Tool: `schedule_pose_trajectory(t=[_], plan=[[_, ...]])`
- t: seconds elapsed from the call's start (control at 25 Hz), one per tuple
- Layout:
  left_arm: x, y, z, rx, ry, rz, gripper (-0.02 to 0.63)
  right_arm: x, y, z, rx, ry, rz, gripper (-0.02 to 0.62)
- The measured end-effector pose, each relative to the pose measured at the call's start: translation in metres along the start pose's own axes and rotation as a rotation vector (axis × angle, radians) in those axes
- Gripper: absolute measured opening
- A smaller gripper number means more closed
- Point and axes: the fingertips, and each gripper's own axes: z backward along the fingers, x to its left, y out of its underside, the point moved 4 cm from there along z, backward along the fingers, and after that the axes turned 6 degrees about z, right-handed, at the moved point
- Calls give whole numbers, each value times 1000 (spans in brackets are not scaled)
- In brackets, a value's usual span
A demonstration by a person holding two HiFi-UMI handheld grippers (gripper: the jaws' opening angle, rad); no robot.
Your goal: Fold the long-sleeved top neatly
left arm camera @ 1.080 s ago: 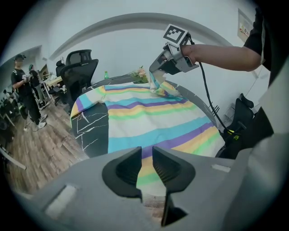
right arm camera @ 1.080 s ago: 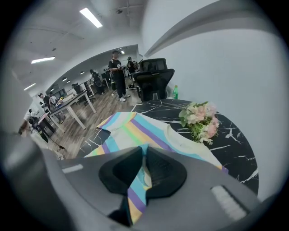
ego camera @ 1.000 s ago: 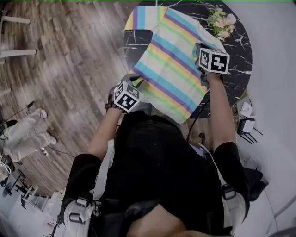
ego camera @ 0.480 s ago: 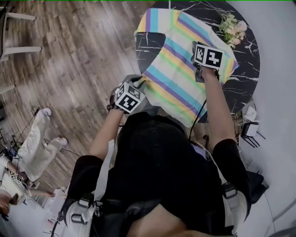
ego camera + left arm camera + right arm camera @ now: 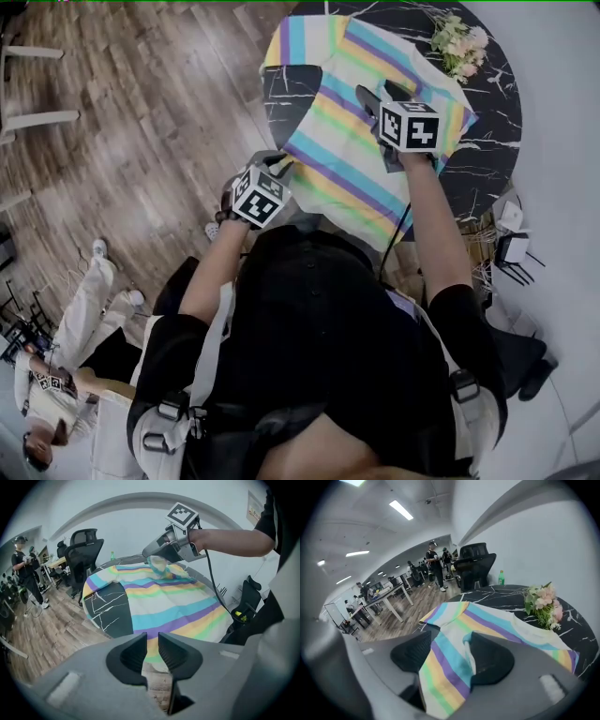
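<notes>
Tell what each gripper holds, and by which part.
Left gripper pinches the pastel-striped fabric top by its near hem corner. Right gripper's jaws have just been opening; the top lies loose between them.

Round black marble-look counter (image 5: 492, 131) w/ white veins. Pink/white flower bunch (image 5: 457, 42) on its far rt edge. Wood-plank floor (image 5: 141, 122). Bg: black office chairs (image 5: 474, 559), green bottle (image 5: 501, 577), ppl standing (image 5: 434, 564), desks (image 5: 389, 597).
</notes>
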Motion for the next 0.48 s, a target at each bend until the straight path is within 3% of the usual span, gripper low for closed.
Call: schedule_pose_trajectory(t=[0.12,0.24,0.36,0.48], plan=[[-7,-7,-5,1,12,-28,81,4,3,5,-2,-43,-10,268],[-12,-11,-6,2,15,-46,80,-3,11,5,49,-1,-46,273],[-15,-13,-4,3,14,-51,80,-8,24,7,135,62,-14,342],[-15,-13,-2,3,15,-52,81,-1,26,9,119,38,-7,373]])
